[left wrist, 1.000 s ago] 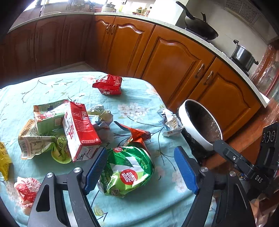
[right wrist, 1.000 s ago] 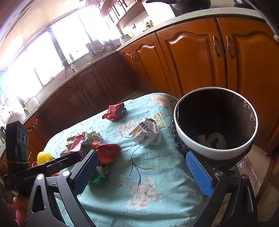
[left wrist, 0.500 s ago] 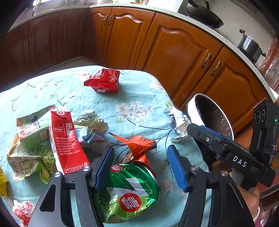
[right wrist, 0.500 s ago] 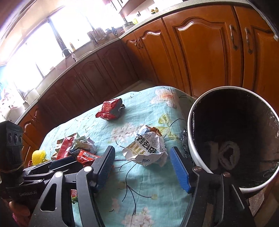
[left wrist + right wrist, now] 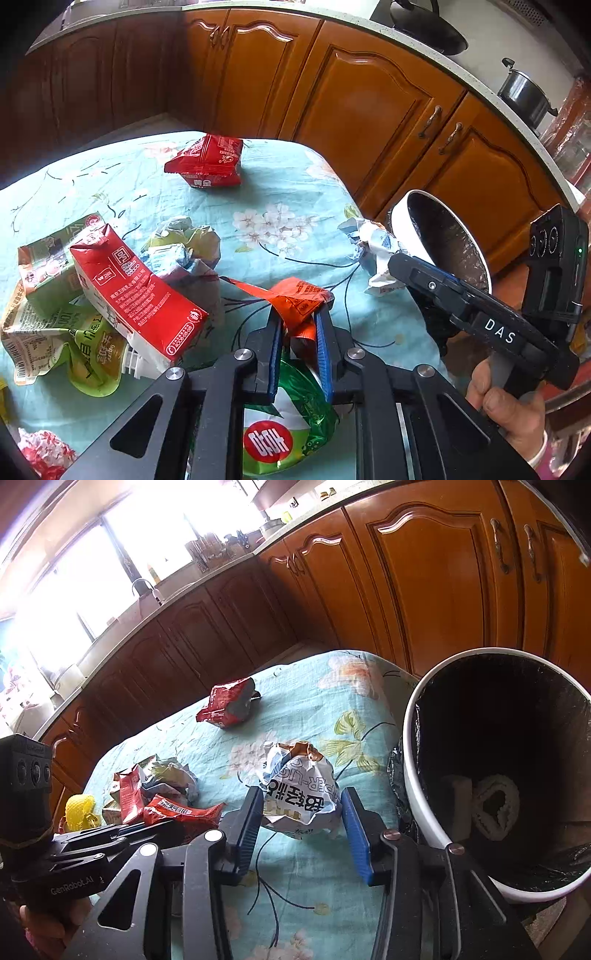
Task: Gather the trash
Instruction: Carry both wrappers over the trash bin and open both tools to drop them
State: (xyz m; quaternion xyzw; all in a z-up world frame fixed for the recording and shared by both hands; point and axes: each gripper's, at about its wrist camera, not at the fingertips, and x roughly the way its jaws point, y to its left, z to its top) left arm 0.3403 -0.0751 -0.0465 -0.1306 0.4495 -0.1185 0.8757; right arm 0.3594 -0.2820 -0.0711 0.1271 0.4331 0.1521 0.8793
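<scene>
An orange-red wrapper lies on the teal floral tablecloth, on top of a green snack bag. My left gripper is closing on that wrapper, and its blue pads pinch it from both sides. A crumpled white paper bag sits between the blue pads of my right gripper. Those jaws are closing; the pads stand close to the bag's sides, with a slim gap at the right one. A white bin with a black liner stands just right of the bag, at the table's edge.
More trash lies to the left: a red carton, crumpled wrappers, a green-printed bag and, farther back, a red packet. A yellow piece lies near the left edge. Wooden cabinets stand behind the table.
Both grippers came forward and down and their jaws narrowed. The left one closed onto the orange-red wrapper. The right one drew in around the white paper bag.
</scene>
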